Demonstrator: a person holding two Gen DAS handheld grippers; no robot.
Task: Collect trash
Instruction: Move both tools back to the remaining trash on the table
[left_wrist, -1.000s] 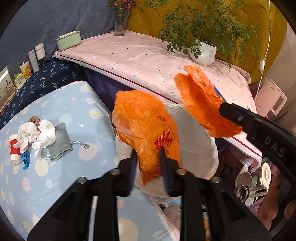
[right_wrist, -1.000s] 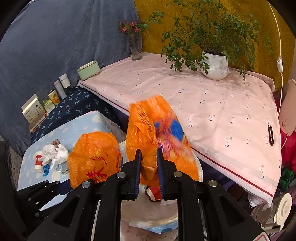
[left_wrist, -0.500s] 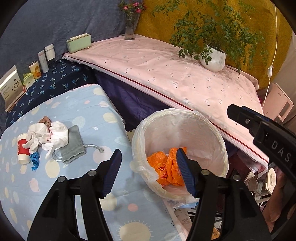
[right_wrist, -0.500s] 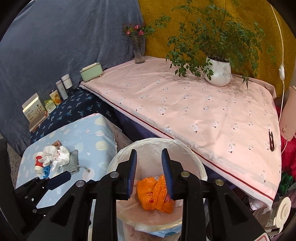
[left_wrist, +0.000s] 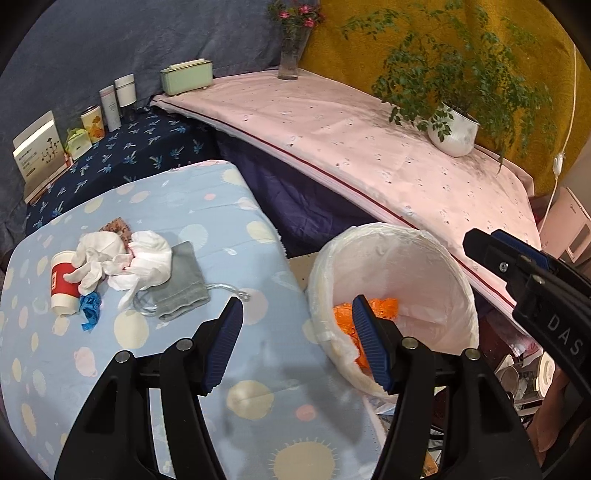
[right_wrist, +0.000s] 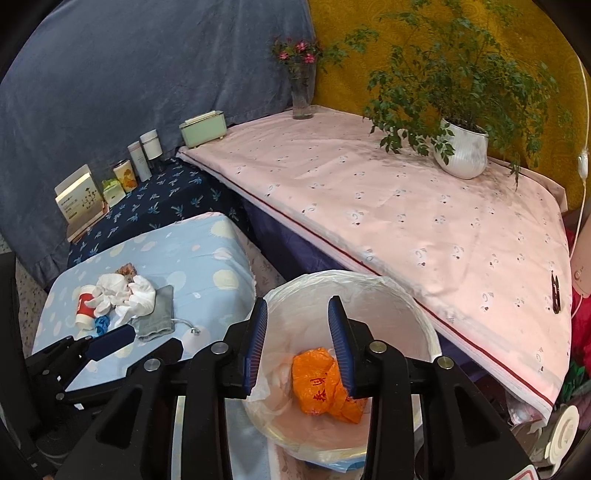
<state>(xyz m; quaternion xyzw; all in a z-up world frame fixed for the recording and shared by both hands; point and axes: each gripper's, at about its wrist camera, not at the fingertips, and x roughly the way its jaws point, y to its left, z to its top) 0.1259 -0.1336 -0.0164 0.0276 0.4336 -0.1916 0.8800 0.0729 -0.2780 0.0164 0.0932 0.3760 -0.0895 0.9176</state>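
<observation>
Orange plastic bags (right_wrist: 325, 380) lie crumpled at the bottom of a white-lined bin (right_wrist: 424, 332) beside a low table draped in a pale blue spotted cloth (left_wrist: 207, 206). Both claws are released and empty: the left gripper (left_wrist: 297, 314) hangs over the table's edge with its jaws well apart, while the right gripper (right_wrist: 298, 314), its jaws having just been opening, hovers above the bin. More trash waits on the cloth, white crumpled tissues (left_wrist: 125, 258), a red-banded paper cup (left_wrist: 62, 282) and a blue scrap (left_wrist: 89, 308) bunched together.
</observation>
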